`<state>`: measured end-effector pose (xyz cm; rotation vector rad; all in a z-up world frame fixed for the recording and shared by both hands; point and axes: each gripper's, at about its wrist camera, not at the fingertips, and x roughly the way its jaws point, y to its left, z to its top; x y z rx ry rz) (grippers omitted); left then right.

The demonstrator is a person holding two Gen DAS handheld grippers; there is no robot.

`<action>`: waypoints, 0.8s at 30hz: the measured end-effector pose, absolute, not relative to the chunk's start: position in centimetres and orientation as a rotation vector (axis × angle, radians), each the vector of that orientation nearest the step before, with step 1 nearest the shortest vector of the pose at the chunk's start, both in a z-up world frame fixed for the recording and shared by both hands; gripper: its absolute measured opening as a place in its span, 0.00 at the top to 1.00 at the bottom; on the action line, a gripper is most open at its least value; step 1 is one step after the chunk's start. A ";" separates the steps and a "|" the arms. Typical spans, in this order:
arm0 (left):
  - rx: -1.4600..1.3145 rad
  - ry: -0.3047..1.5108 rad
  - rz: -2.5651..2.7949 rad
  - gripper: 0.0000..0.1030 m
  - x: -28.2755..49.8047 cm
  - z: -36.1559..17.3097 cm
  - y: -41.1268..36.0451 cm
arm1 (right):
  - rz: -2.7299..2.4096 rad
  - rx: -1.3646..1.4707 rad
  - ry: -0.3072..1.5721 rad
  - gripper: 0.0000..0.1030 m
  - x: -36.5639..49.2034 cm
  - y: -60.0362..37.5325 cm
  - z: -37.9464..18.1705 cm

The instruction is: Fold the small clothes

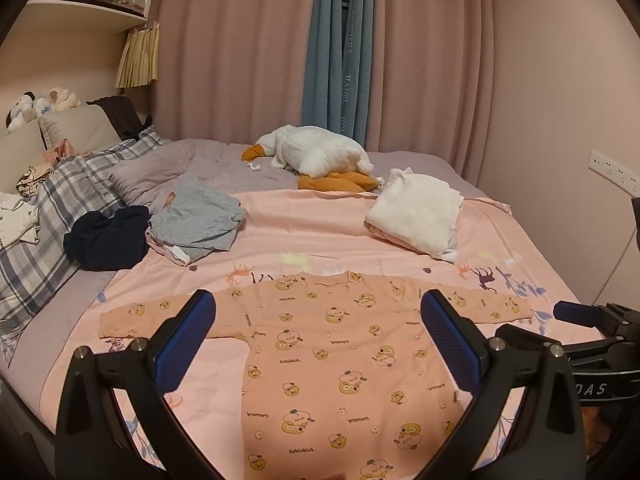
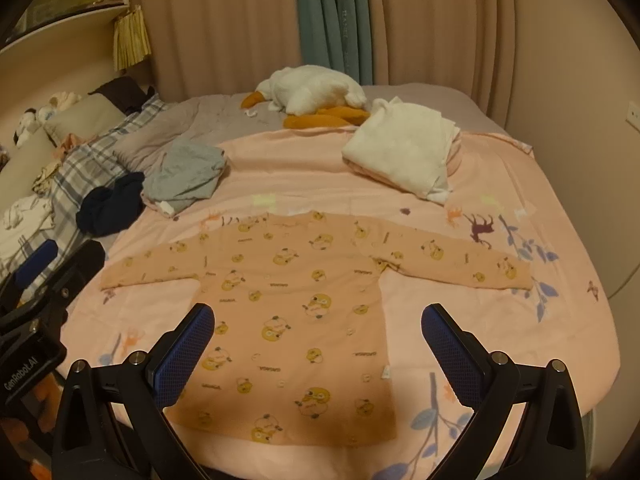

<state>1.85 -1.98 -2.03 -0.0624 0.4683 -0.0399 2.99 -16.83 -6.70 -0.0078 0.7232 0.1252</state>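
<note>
Left wrist view shows our left gripper [image 1: 316, 320] spread wide, holding nothing, above the shirt [image 1: 332, 360]; right wrist view shows our right gripper [image 2: 318, 334] equally wide and empty; the shirt [image 2: 304, 320] lies flat on the pink sheet [image 2: 500, 340] at the near edge of the bed, sleeves out left and right, not yet folded; we judge the main risk is pinching sheet along with shirt, since both are thin and pink, dragging the whole layer; lifting one sleeve [image 2: 452, 260] too fast could also skew the body; folded whites [image 2: 400, 148] sit far right, well apart.
</note>
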 end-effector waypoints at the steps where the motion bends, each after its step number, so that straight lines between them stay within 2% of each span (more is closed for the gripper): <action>1: -0.062 0.465 -0.040 0.00 2.0 -2.1 -2.0 | 0.124 -0.008 0.723 0.00 3.1 -16.8 -6.7; 24: -0.043 0.499 -0.047 0.00 3.1 -3.1 -1.2 | 0.095 -0.037 0.703 0.00 3.8 -16.2 -6.6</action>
